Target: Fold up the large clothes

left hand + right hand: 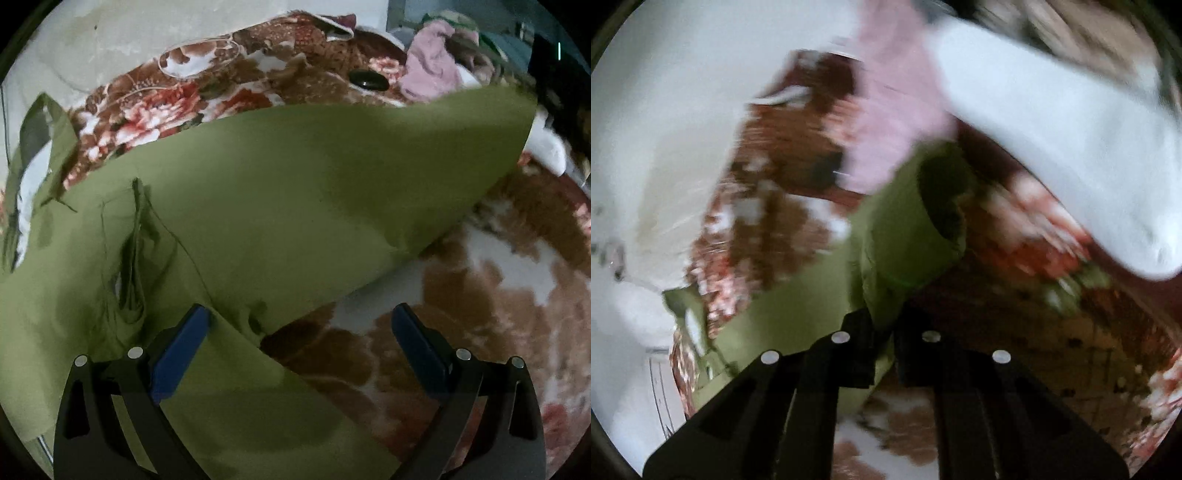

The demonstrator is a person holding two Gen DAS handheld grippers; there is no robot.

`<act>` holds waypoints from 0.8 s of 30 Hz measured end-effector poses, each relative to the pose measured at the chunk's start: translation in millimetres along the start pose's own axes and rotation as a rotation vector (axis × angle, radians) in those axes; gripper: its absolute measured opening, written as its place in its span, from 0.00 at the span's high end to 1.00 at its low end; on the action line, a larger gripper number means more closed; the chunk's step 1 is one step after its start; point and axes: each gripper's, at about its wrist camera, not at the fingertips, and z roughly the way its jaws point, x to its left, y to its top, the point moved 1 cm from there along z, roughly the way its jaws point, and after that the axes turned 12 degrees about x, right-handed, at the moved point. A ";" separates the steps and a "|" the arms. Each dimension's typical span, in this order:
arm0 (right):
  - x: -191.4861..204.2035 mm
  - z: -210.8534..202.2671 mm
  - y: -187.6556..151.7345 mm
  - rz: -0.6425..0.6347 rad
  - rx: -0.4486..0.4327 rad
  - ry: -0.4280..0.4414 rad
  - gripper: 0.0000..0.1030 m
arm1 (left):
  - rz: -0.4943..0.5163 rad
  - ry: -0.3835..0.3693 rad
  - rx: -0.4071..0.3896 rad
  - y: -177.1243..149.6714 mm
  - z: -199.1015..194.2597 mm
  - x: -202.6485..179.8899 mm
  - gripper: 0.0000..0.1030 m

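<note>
where the shirt is: the big green shirt [258,192] is spread over a flowery bedspread [480,295] on the bed, with one side of it lifted up off the bed.

right hand: my right gripper [882,321] has its fingers pinched all the way shut on a bunched bit of the green shirt [905,236], looks like a sleeve end, since the cloth past the fingers opens into a dark tube. That view is badly smeared though, so don't quote me on sleeve vs hem.

left hand: my left gripper [299,321] is wide open with nothing in it, hovering just above the shirt's near edge. The left finger [181,347] sits over the cloth, the right finger [421,343] over bare bedspread.

the bit that matters: the shirt's free edge runs diagonally from between my left fingers up and away to the right. My left hand is the nearer one to that loose edge, so I reckon it drops and grabs there.

other junk: a pink garment [432,70] and a white garment [1052,129] are piled at the far end, well apart from my fingers.

risk: grabbing two layers, or bedspread too.
</note>
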 end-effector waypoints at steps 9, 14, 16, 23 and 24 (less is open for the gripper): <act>191.1 -42.4 -31.5 -0.305 -0.016 0.123 0.92 | 0.010 0.055 0.007 -14.7 25.5 -7.1 0.05; 296.4 -35.4 -73.8 -0.433 0.040 0.206 0.92 | -0.016 0.077 -0.027 -20.6 31.8 -10.3 0.04; 336.8 -30.7 -91.4 -0.489 0.055 0.240 0.92 | -0.021 0.073 -0.030 -20.9 32.8 -9.7 0.04; 464.4 3.2 -157.0 -0.649 0.124 0.369 0.93 | -0.022 0.067 -0.036 -21.4 34.0 -8.8 0.04; 482.3 12.4 -169.1 -0.661 0.143 0.384 0.93 | -0.023 0.064 -0.035 -21.0 34.3 -8.3 0.04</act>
